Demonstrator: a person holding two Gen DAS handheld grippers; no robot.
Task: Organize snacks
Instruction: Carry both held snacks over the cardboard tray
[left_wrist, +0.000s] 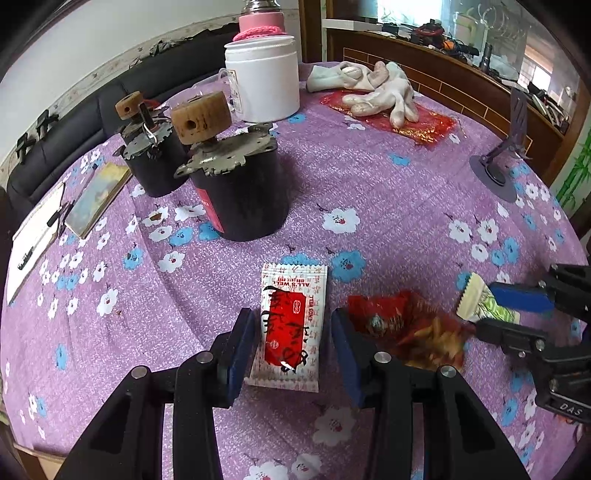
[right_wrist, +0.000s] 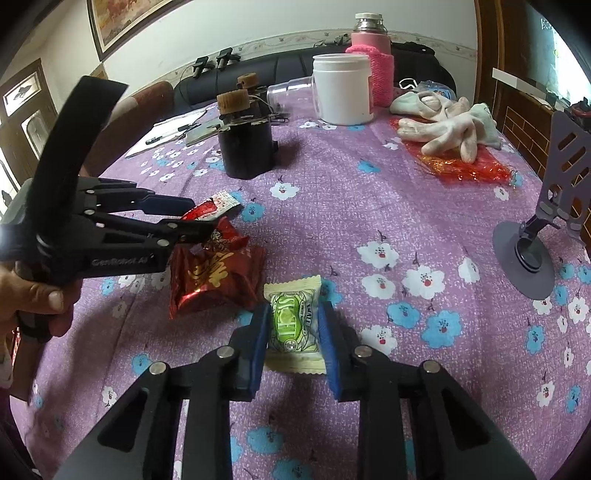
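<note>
A white-and-red snack packet (left_wrist: 291, 306) sits lengthwise between the blue pads of my left gripper (left_wrist: 291, 317), which is shut on it low over the purple flowered tablecloth (left_wrist: 388, 206). In the right wrist view the left gripper (right_wrist: 199, 218) holds that packet (right_wrist: 221, 203) at its tips, with a hand on the handle. My right gripper (right_wrist: 294, 308) is shut on a cream-and-green candy packet (right_wrist: 291, 321); the left wrist view shows it (left_wrist: 484, 310) at the right edge. A crumpled red snack bag (right_wrist: 218, 280) lies on the cloth between the two grippers.
Two black cylinders topped with wooden wheels (left_wrist: 236, 184) stand behind the packets. Further back are a white jar (left_wrist: 262, 81), a pink flask (right_wrist: 373, 55) and white gloves (left_wrist: 380, 92) on a red mesh bag. A grey phone stand (right_wrist: 532, 251) is at the right, a clipboard (left_wrist: 33, 243) at the left.
</note>
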